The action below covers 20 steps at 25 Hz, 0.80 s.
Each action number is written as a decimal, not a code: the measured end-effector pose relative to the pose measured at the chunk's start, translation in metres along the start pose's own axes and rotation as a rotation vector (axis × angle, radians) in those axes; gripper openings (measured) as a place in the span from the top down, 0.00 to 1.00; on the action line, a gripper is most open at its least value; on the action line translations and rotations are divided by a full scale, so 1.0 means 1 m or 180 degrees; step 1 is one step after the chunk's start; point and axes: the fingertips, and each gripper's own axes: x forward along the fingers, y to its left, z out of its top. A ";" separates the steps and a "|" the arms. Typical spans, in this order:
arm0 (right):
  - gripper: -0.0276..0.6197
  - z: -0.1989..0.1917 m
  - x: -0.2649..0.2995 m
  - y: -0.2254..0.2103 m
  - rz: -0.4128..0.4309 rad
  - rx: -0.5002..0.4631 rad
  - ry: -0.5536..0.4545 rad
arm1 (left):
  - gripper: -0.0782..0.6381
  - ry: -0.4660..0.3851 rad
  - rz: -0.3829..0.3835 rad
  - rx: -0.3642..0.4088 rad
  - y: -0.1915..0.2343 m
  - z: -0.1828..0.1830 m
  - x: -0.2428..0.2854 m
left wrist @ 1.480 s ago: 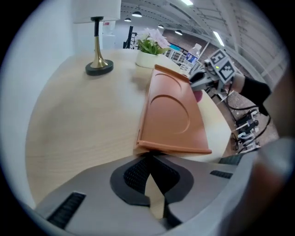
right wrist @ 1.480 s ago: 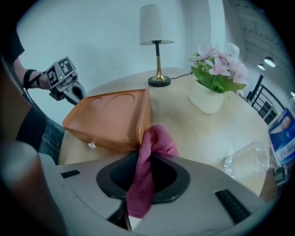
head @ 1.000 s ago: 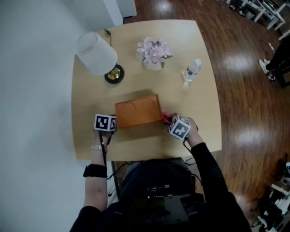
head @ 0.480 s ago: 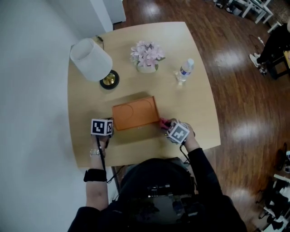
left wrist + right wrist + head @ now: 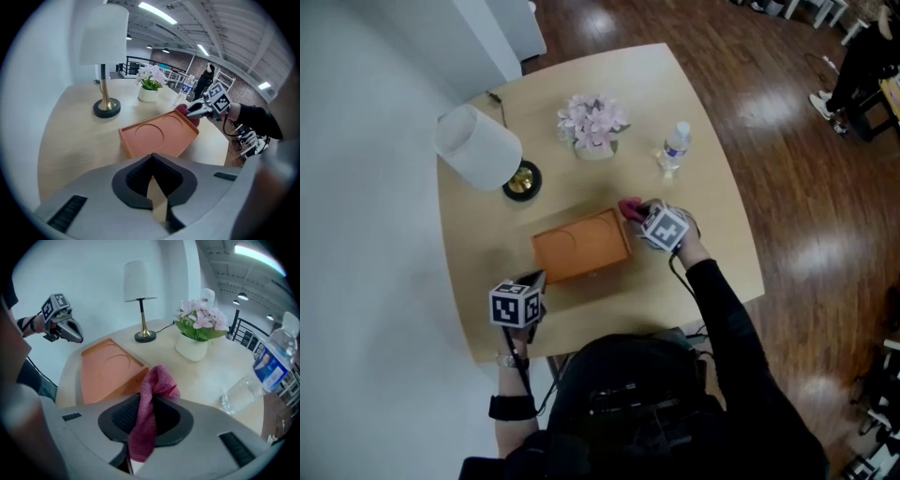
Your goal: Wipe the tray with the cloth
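Observation:
The orange tray (image 5: 579, 247) lies flat mid-table, with two round recesses in its floor (image 5: 159, 137). My right gripper (image 5: 640, 213) is at the tray's far right corner, shut on a pink cloth (image 5: 629, 207). The cloth (image 5: 152, 397) hangs bunched between the jaws, over the tray's corner (image 5: 105, 369). My left gripper (image 5: 539, 278) hovers off the tray's near left corner, apart from it. Its jaws (image 5: 151, 159) meet at the tips with nothing between them. Each gripper view shows the other gripper: the left gripper (image 5: 71, 333) and the right gripper (image 5: 194, 108).
A white-shaded lamp (image 5: 480, 145) on a dark round base stands at the back left. A pot of pink flowers (image 5: 592, 124) and a clear water bottle (image 5: 673, 148) stand behind the tray. Wood floor lies beyond the table's right edge (image 5: 741, 216).
My right gripper carried the cloth from the tray's near right side up to its far right corner. My left gripper pulled back from the tray's left edge toward me and rose.

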 end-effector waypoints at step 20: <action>0.83 -0.055 -0.019 0.089 0.0973 -0.0523 0.0072 | 0.89 0.0223 -0.0213 0.0374 -0.073 0.032 0.041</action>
